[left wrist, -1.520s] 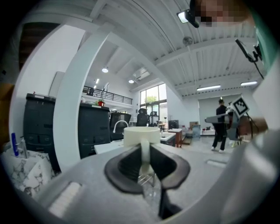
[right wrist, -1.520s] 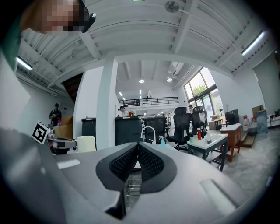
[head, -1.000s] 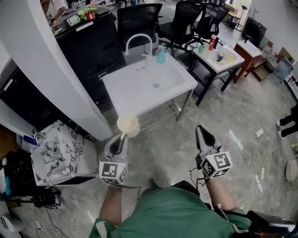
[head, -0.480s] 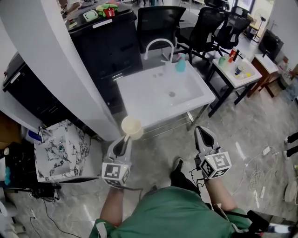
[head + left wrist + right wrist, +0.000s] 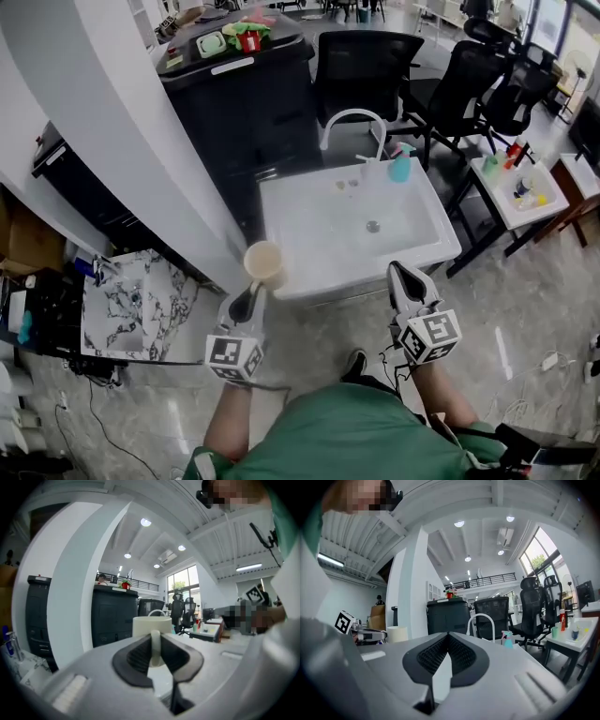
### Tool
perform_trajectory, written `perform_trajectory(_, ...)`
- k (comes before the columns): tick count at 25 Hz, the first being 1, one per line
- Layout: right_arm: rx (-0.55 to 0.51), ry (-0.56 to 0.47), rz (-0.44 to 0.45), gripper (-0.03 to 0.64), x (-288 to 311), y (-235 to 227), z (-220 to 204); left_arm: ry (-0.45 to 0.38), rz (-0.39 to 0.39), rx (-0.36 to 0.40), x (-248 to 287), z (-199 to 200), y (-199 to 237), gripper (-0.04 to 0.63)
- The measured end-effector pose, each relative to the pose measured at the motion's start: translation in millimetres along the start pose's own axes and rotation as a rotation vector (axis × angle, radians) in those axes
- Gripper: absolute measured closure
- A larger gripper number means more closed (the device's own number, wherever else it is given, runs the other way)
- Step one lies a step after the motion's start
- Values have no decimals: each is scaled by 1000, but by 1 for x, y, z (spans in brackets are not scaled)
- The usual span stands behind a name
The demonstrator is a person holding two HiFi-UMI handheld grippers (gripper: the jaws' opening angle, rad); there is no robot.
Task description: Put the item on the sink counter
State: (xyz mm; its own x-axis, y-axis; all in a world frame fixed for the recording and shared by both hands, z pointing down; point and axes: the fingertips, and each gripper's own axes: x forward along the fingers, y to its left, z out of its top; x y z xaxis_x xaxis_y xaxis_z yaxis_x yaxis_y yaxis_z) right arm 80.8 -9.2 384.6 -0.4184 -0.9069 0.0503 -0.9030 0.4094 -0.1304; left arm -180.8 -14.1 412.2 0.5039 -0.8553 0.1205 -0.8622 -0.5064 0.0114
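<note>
- The head view looks steeply down on a person in a green top [image 5: 349,436], low in the frame, with a hand-held gripper in each hand.
- The left gripper [image 5: 251,292], lower centre-left of the frame, is clamped on the handle of a cream cup [image 5: 263,264]. Its own view shows the thin handle pinched between the two dark ribbed pads, with the cup body just past the jaw tips.
- The cup is upright with its mouth facing up, carried in the air. In the head view it overlaps the near left corner of the sink [image 5: 314,246], and it is not resting on anything.
- The right gripper [image 5: 403,273], lower centre-right, points toward the front edge of the sink. Its own view shows the jaws pressed together at the tip with nothing between them.
- The sink is a white, square unit on a metal frame in the middle of the frame, with a drain hole in its basin.
- A curved white faucet [image 5: 351,120] rises at the far edge of the sink, and a teal bottle [image 5: 400,169] stands just right of it on the rim.
- A wide white column [image 5: 112,131] runs down the left of the frame, and a marbled box [image 5: 131,309] sits at its foot.
- Behind the sink are a black cabinet [image 5: 239,108] and black office chairs [image 5: 366,70].
</note>
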Motion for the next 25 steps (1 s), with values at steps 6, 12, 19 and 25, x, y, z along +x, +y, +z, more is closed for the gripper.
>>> perform_trajectory(6,11,2,58,615,31,-70,12,7,54,9,64,12,-23,558)
perform_trajectory(12,30,6,91,615,53,-120,15,18,91,14,111,19,-36,558)
perform_trajectory(19,67,36,90,615,88,-146,0,51,86,18,156,10,-23,558)
perform_trajectory(25,53,53,62,615,131,-162,2,49,70,-4,206,1,11,558)
